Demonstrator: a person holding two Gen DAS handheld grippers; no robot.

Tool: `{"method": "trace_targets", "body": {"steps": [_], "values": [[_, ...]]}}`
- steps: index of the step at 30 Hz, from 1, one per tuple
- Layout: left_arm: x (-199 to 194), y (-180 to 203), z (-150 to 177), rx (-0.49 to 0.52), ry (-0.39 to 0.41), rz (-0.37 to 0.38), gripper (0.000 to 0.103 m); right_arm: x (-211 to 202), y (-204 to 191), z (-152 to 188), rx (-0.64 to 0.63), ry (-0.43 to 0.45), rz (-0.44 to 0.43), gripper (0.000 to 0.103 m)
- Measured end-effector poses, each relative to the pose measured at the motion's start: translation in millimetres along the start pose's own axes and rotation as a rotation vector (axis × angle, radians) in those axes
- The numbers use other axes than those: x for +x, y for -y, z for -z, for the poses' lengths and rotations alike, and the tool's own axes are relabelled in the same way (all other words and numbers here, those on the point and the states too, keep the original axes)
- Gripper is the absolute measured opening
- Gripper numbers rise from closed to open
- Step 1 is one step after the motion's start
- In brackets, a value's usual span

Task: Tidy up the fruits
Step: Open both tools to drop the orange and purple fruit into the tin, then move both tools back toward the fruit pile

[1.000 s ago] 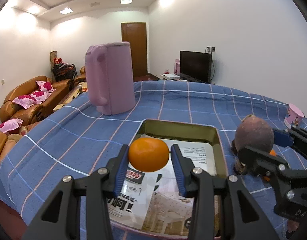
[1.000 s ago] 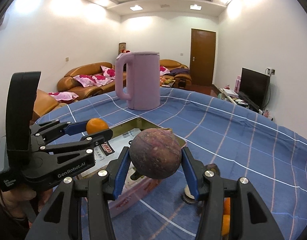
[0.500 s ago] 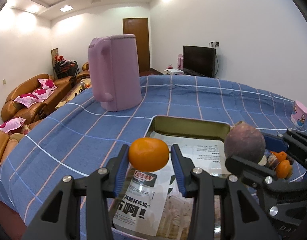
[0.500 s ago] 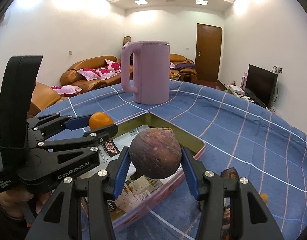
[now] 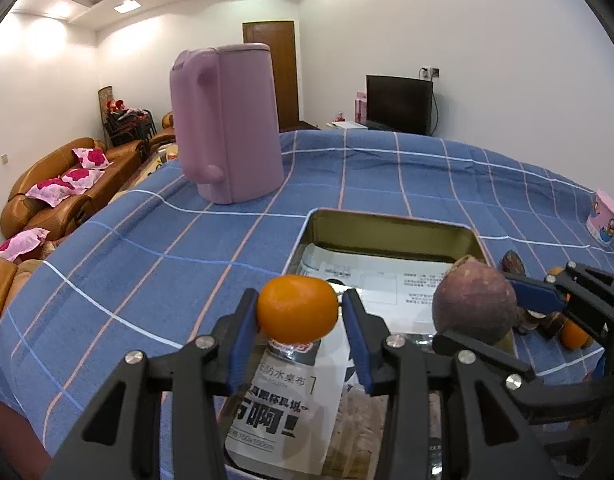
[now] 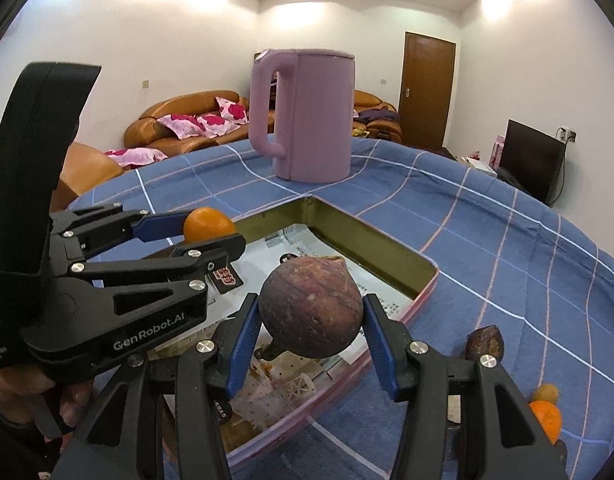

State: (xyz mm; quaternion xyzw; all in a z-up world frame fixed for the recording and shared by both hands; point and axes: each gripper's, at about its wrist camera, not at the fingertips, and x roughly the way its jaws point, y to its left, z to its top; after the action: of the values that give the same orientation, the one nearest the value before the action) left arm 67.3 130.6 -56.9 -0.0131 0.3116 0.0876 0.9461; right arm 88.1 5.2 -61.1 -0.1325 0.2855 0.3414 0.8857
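Note:
My left gripper (image 5: 298,312) is shut on an orange tangerine (image 5: 297,307), held above the near left part of a rectangular tin tray (image 5: 391,222) lined with printed paper. My right gripper (image 6: 312,316) is shut on a round dark purple fruit (image 6: 311,306), which hangs over the tray (image 6: 371,236) near its right wall. In the right wrist view the left gripper (image 6: 211,236) and its tangerine (image 6: 208,224) show at the left. In the left wrist view the purple fruit (image 5: 473,305) and the right gripper (image 5: 491,316) show at the right.
A tall pink kettle (image 5: 227,120) stands on the blue checked tablecloth (image 5: 147,256) beyond the tray. Loose fruit lies right of the tray: a dark piece (image 6: 484,342) and an orange one (image 6: 546,418). A small pink cup (image 5: 605,222) sits far right. Sofas stand past the table's left edge.
Both grippers have sunk and moved forward over the tray with their fruit still gripped. The kettle and the tray's far wall look nearer.

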Motion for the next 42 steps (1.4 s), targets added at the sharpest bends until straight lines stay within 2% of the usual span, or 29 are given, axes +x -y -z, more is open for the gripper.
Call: {"method": "trace_targets", "body": {"steps": [9,11,13,14,16,20,26,30,33,37,42], "values": [[2.6,-0.3,2.1,0.014,-0.015,-0.009,0.046,5.5,0.2,-0.7,-0.002,-0.032,-0.014,0.053],[2.8,-1.4,2.5,0.006,-0.02,-0.013,0.049,6.0,-0.7,-0.5,-0.007,-0.035,-0.015,0.053],[-0.8,-4.1,3.3,-0.004,-0.017,-0.017,0.057,4.8,-1.2,-0.3,-0.011,-0.029,-0.019,0.054],[-3.0,-5.6,3.4,-0.012,-0.014,-0.017,0.059,3.1,-1.0,-0.2,-0.01,-0.02,-0.017,0.057],[-10.4,-9.8,3.7,-0.033,-0.002,-0.011,0.072,-2.4,1.0,0.4,0.002,0.006,-0.012,0.065],[-30.4,-6.9,2.7,-0.03,0.039,0.016,0.082,-16.0,4.5,4.1,0.017,0.038,-0.012,0.067],[-57.9,25.7,-0.8,0.01,0.095,0.074,0.089,-62.0,33.5,24.4,0.072,0.088,0.087,0.067],[-66.7,60.1,1.2,0.066,0.104,0.123,0.089,-91.8,67.4,48.1,0.142,0.072,0.209,0.067],[-65.6,84.8,3.1,0.099,0.091,0.162,0.089,-106.2,93.9,66.6,0.213,0.039,0.27,0.067],[-61.8,114.9,8.3,0.143,0.063,0.201,0.089,-115.1,113.4,82.5,0.262,-0.001,0.305,0.067],[-55.8,139.4,14.7,0.179,0.036,0.21,0.089,-112.8,116.9,86.6,0.269,-0.047,0.272,0.067]]}}
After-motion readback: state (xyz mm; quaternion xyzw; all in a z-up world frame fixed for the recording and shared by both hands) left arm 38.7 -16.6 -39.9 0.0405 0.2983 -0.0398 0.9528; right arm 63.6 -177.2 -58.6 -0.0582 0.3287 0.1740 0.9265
